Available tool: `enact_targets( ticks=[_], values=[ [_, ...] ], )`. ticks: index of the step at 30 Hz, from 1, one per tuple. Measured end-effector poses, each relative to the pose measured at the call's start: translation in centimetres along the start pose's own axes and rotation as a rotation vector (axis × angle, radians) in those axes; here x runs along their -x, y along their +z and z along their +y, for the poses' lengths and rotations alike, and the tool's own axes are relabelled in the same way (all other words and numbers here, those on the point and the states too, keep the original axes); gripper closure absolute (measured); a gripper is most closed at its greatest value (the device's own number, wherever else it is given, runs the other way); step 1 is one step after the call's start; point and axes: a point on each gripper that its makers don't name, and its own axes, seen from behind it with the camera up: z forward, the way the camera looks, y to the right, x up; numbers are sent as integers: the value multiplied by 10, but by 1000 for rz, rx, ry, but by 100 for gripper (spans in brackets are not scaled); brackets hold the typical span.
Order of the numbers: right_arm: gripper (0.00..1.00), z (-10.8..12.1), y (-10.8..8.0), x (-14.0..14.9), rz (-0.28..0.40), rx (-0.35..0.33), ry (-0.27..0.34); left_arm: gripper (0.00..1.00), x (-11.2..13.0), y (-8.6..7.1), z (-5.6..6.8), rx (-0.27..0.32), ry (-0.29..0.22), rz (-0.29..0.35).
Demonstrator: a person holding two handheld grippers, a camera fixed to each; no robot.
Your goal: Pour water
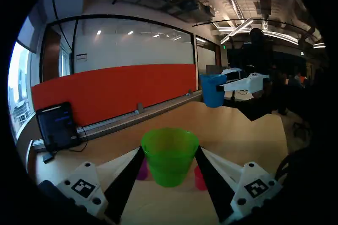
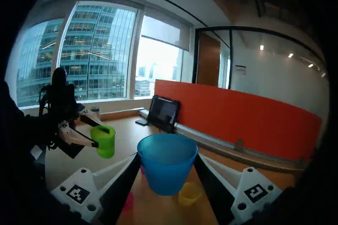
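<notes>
The left tool (image 1: 170, 152) was clenched on a green cup (image 1: 170, 164), one finger pressing each side, the cup upright and lifted clear of the wooden surface (image 1: 236, 128). Beneath it two small cups stood on the surface, partly hidden by the cup and the fingers: a purple cup (image 1: 142, 171) on one side and a pink cup (image 1: 199, 179) on the other.

The right tool (image 2: 167, 159) gripped a blue cup (image 2: 167, 170) in the same way, upright and raised. In the left gripper view it hung well apart from the green cup, farther along the surface. A yellow cup (image 2: 189, 193) sat on the surface just below the blue one.

A dark tablet (image 1: 57, 127) leaned against the orange partition (image 1: 118, 90) along the surface's far edge, a cable trailing from it. Tall windows (image 2: 91, 52) showed glass towers outside. Whether either held cup contained water could not be told.
</notes>
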Motion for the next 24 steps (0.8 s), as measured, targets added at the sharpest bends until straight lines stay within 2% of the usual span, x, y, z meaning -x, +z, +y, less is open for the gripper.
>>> enact_targets(
  ticks=[8,20,24],
  values=[
    [9,4,-6,35,-65,-10,31,14,18,4,0,6,17,-56],
    [9,3,-7,78,-174,-38,68,14,53,19,-3,26,24,-158],
    [9,3,-7,95,-225,-50,64,14,67,23,-1,39,31,-197]
  ],
)
